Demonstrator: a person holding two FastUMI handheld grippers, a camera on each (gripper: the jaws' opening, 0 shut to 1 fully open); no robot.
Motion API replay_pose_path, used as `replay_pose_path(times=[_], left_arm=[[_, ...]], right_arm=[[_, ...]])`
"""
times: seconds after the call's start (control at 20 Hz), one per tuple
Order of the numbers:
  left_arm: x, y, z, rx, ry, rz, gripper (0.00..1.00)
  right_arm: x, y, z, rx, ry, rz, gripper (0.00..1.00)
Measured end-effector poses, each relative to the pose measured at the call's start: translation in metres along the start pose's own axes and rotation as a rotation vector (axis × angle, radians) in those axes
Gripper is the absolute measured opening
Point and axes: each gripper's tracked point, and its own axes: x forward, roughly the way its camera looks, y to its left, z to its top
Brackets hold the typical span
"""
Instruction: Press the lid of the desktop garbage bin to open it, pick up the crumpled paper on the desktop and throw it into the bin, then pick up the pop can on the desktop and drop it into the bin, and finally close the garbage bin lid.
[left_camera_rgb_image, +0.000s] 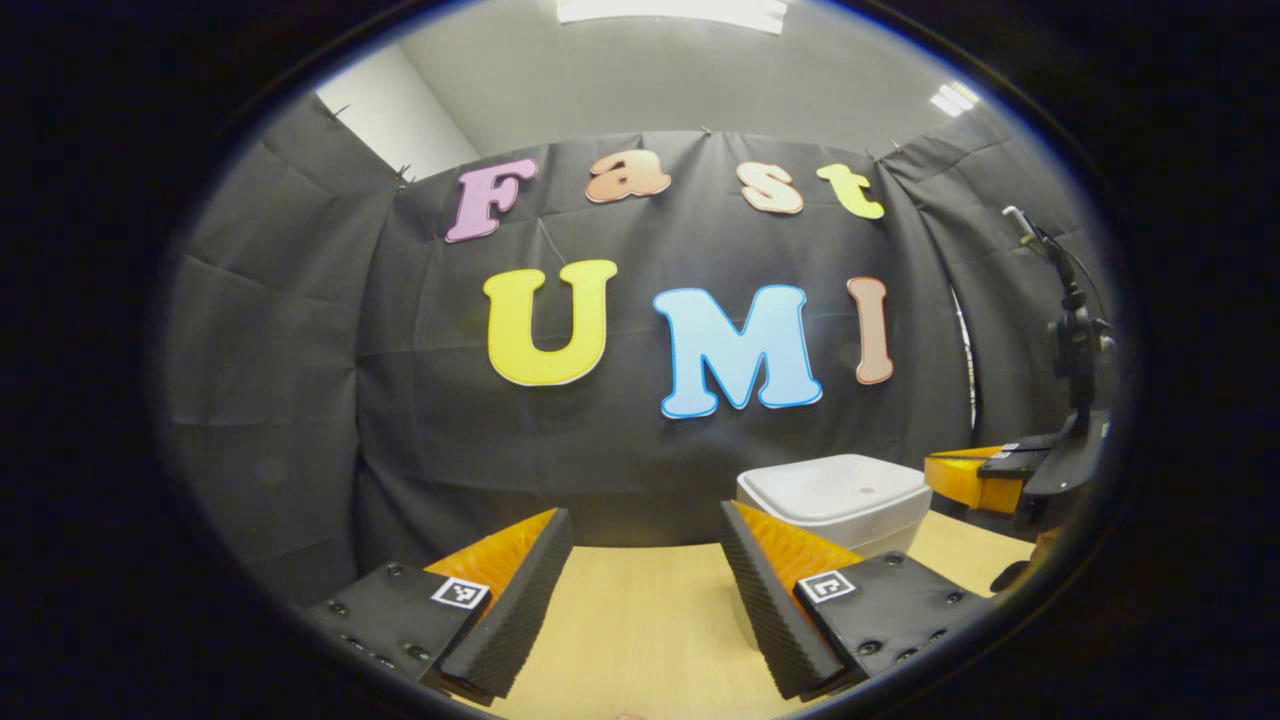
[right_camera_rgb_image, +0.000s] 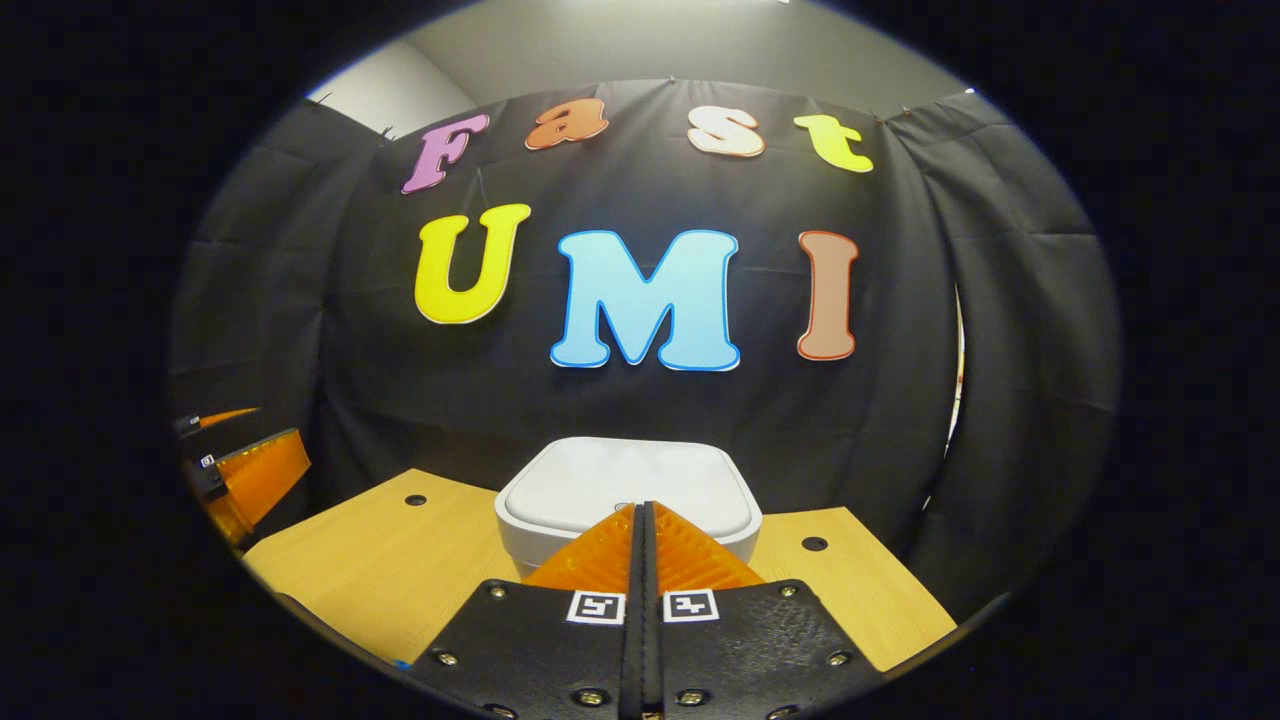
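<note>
A black cloth hangs behind a light wooden table (right_camera_rgb_image: 380, 560), and a bright lamp shines on the grey ceiling above. On the table, close to the cloth, sits the white garbage bin (right_camera_rgb_image: 627, 490). Its lid (right_camera_rgb_image: 600, 475) is down flat, so the bin looks shut.

In the right gripper view, the right gripper (right_camera_rgb_image: 644, 510) has its two fingers pushed tight together with nothing between them. The tip sits right at the near edge of the lid. I cannot tell if it touches. I think the fingers are closed like this to make one firm point for pressing the lid so it pops open. That looks like the first job, and it seems not done yet.

In the left gripper view, the left gripper (left_camera_rgb_image: 645, 530) is wide open and holds nothing. It hangs over bare table, left of the bin, maybe waiting for its turn. Far right in that view is a dark stand (left_camera_rgb_image: 1075, 340).

Each finger has a small black-and-white square sticker (right_camera_rgb_image: 597, 607). It is a pattern, not words. The bin has no writing I can read.
</note>
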Motion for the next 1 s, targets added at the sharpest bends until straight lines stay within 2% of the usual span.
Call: replay_pose_path(times=[0.15,0.2,0.45,0.7,1.0], left_arm=[[0.003,0.003,0.0,-0.002,0.003,0.008,0.94],[0.002,0.004,-0.004,-0.006,0.008,0.009,0.99],[-0.001,0.009,-0.008,-0.044,0.006,0.016,0.99],[0.001,0.015,-0.013,-0.039,0.016,0.029,0.98],[0.004,0.009,-0.014,-0.031,0.021,0.019,0.98]], right_arm=[[0.018,0.002,0.004,-0.006,-0.008,0.004,0.0],[0.024,0.002,0.004,-0.002,-0.001,0.003,0.0],[0.048,0.001,-0.013,0.027,0.071,0.008,0.0],[0.054,0.002,-0.02,0.074,0.112,0.016,0.0],[0.053,0.003,-0.026,0.048,0.113,0.027,0.0]])
